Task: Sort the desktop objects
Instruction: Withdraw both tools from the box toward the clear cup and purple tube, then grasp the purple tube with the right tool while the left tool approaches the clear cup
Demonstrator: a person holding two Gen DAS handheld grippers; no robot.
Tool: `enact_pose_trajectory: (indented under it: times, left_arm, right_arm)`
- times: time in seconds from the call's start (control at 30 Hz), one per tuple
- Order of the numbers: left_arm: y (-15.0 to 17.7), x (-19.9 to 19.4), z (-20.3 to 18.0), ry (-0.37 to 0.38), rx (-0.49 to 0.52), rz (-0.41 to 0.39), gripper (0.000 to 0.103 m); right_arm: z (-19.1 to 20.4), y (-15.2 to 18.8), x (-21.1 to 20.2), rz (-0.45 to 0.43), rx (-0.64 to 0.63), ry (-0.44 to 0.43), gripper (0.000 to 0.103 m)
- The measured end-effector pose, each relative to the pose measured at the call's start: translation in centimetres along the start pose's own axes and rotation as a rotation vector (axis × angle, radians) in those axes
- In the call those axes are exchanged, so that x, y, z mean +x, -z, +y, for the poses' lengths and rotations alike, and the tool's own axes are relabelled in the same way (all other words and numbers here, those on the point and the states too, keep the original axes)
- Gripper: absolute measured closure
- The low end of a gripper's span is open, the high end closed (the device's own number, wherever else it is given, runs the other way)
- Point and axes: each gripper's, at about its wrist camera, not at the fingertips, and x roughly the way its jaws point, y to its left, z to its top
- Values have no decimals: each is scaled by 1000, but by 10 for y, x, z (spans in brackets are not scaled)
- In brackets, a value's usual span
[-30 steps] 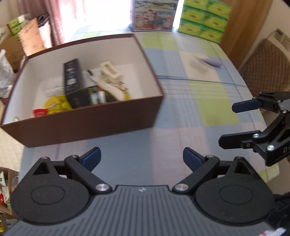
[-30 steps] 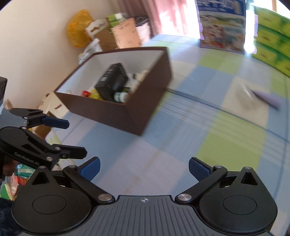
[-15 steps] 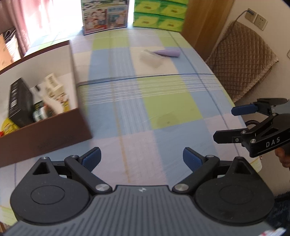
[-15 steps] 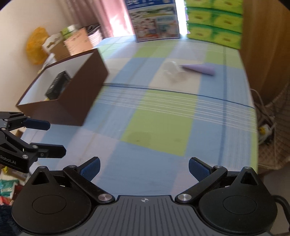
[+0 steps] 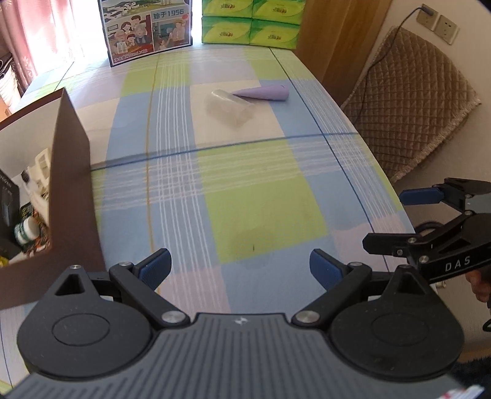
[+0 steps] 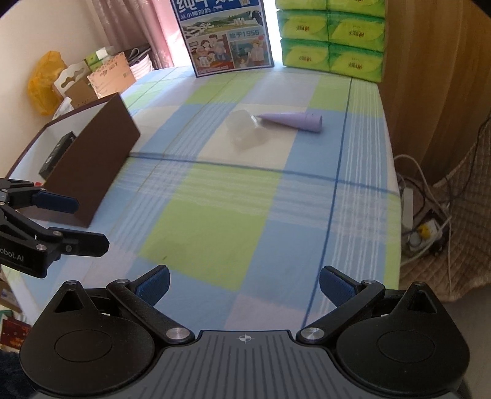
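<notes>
The worktop point(image 5: 264, 208) fills most of both views, covered in a checked cloth of blue, green, pale lilac and white squares. Pink curtains point(image 6: 129, 27) hang at the far end with bright window light, a wood-panelled wall point(image 6: 435, 76) runs down the right side, and a chair with a quilted brown cover point(image 5: 411, 104) sits beside the worktop under two wall sockets.

On the left there's a brown box point(image 5: 70, 184) with a white inside, already holding a black carton, a small green-capped bottle and other bits I can't make out. At the far edge stands a milk carton point(image 6: 225, 36) with cartoon pictures, reading "始于1956", next to stacked green tissue packs point(image 6: 331, 40).

The loose stuff sits well out on the far half of the worktop: a clear plastic container point(image 5: 228, 107) lying on its side, its end touching a purple cone point(image 5: 264, 93), also lying flat. Nothing stands between them and the grippers.

Left gripper point(image 5: 239, 267) hangs over the near edge, jaws released and holding nothing. Right gripper point(image 6: 244, 284) is the same, spread wide; its body reads "DAS", while the left one shows "obot.AI".
</notes>
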Motion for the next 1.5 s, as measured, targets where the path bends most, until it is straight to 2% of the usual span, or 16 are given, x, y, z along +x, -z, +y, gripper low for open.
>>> enact_pose_trajectory:
  times: [0.27,0.4,0.53,0.77,1.1,1.3,1.37,1.4,1.5]
  left_arm:
    - [-47,42,-2,-39,-42,0,8]
    - [-72,66,-3,-60,-56,-9,8]
    - [-97,90,2,-72,-99,-9,8]
    - [-136,123,8,-102,-169,-39,8]
    - [-183,169,12,-125,-231,-69,9]
    - [-198,197,11,-141,-230,-34,14]
    - [-199,204,12,-166,-244,-24,15]
    - [-199,207,14,-177,-243,-21,15]
    - [-197,213,18,-194,-241,-16,17]
  right_arm:
    - [-38,-50,36,-54,-86,-16,2]
    - [-53,-75,59,-107,-197,-47,2]
    - [-69,-99,83,-112,-292,-69,16]
    - [-97,-137,111,-122,-349,-79,30]
    - [-104,-157,150,-82,-425,-75,34]
    - [-105,-161,169,-64,-423,-82,35]
    - [-102,-162,174,-56,-434,-81,35]
    - [-100,-163,178,-53,-444,-75,36]
    - [-95,-163,183,-45,-446,-82,47]
